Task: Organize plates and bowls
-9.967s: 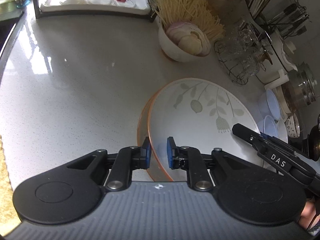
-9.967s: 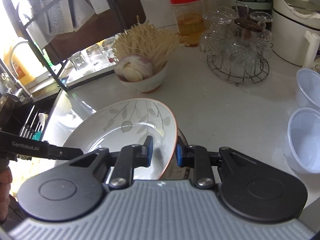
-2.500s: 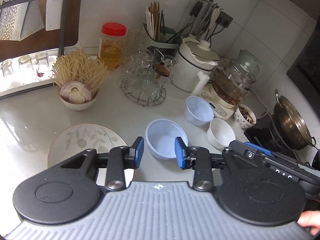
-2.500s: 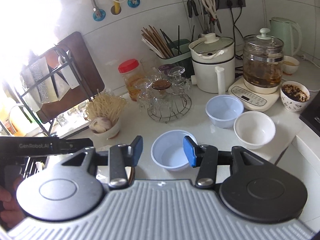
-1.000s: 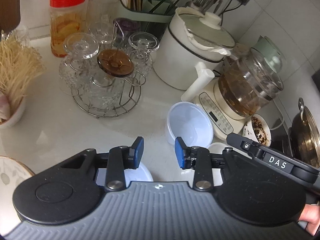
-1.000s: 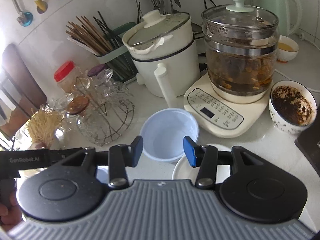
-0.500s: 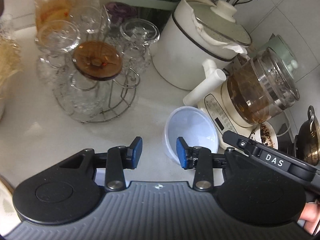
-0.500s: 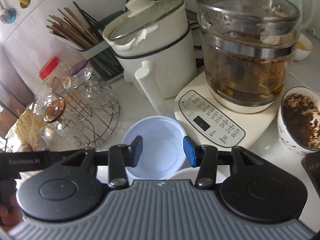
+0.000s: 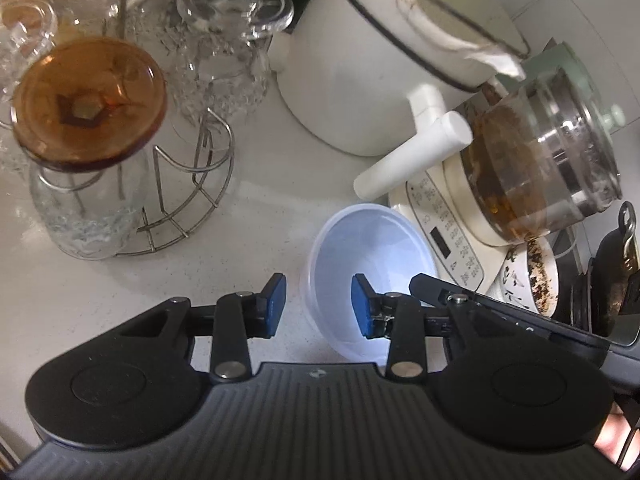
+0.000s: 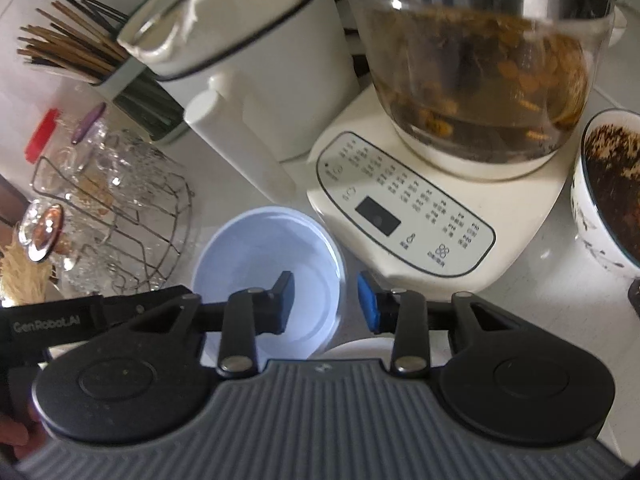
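A pale blue plastic bowl stands on the white counter beside the kettle base; it also shows in the right wrist view. My left gripper is open, its jaws straddling the bowl's left rim, one finger outside and one inside. My right gripper is open and straddles the bowl's right rim the same way. A white bowl's rim peeks out just below the right gripper.
A glass kettle on a cream control base stands right of the bowl. A white pot with a handle is behind it. A wire rack of glasses is at left. A bowl of dark dried bits is at right.
Both grippers have moved forward and down to the pale blue bowl, from hovering over it to straddling its rim on opposite sides. Jaws stay open.
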A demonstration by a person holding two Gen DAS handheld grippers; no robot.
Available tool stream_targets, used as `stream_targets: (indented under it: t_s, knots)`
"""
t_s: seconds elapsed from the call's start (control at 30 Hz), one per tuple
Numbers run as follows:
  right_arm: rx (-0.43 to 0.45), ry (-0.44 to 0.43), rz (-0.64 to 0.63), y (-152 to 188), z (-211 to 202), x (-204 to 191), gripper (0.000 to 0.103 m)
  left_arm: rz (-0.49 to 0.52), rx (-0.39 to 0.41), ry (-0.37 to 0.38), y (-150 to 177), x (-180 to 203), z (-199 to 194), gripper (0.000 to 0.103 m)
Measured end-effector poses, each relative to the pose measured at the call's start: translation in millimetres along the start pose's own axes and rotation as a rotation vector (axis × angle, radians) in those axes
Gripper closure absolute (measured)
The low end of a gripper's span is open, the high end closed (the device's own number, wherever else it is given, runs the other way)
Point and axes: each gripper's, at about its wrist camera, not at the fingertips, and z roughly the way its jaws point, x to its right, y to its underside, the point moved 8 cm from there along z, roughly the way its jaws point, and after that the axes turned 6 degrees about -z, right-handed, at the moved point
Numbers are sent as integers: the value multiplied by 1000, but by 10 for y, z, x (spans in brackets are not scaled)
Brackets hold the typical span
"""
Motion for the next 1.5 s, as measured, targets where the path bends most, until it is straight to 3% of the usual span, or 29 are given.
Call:
stream_targets:
  t_s: [0.13, 0.33, 0.63, 1.1, 1.5]
  knots:
    - [-9, 12, 13, 35, 72, 31, 73, -6, -28, 4, 15, -28, 93, 81]
    - [-18, -4, 21, 40, 133, 44, 88, -1, -39, -4, 8, -43, 160, 93]
    - [-13, -36, -4, 44, 102, -14, 90, 8, -4, -20, 2, -31, 39, 94]
    - [71, -106, -58, 16, -434, -231, 90, -23, 64, -17, 127, 65, -545, 94]
    - [119, -168, -108, 115, -783, -591, 90, 57, 153, -102, 302, 75, -1166, 94]
